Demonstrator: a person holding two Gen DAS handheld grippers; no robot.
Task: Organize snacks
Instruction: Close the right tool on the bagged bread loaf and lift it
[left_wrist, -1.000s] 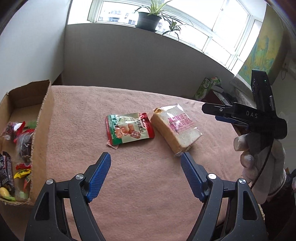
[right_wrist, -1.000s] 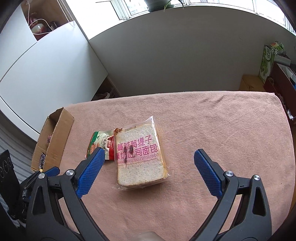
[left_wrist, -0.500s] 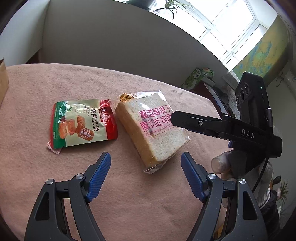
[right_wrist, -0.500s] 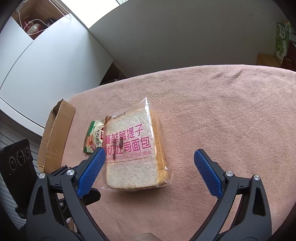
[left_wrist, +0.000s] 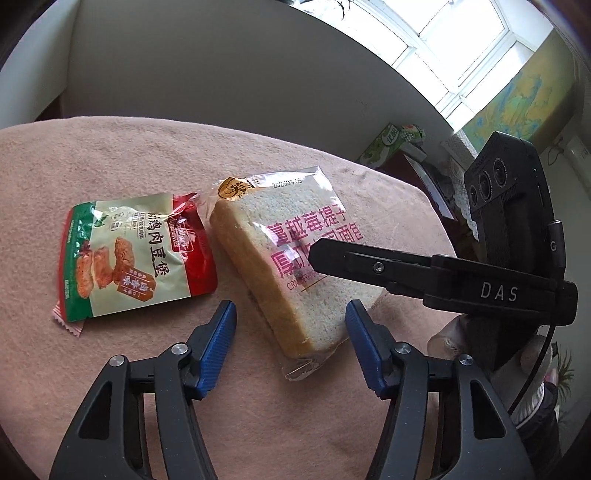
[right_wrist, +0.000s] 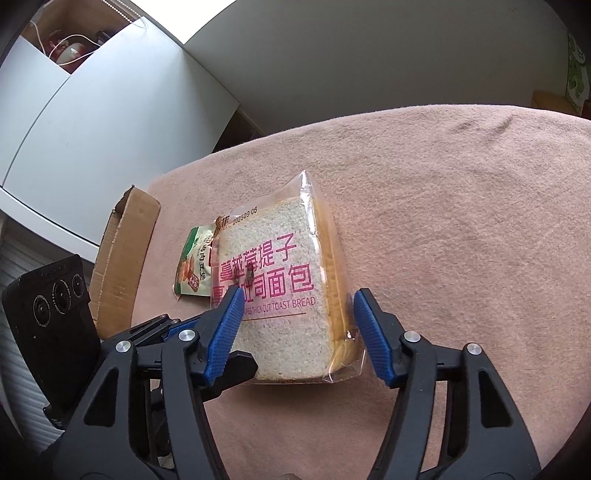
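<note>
- Pink cloth covers the table, and on it lie two snacks side by side: a clear bag of sliced toast bread with pink lettering, and to its left a red, green and cream snack pouch, the two just touching at their far corners.
- Left gripper hangs over the near corner of the bread bag; its blue pads stand on either side of that corner, apart from the wrapper, and its jaws have just been closing.
- Right gripper straddles the near end of the bread bag in its own view. Its jaws have also just been closing; the right pad sits just beside the wrapper's edge, while the left pad overlaps the bag's face, and I cannot tell whether either presses on it.
- In the left wrist view, the right gripper's black finger crosses above the bread from the right.
- Cardboard box lies at the far left edge of the table, well apart from the bread.
</note>
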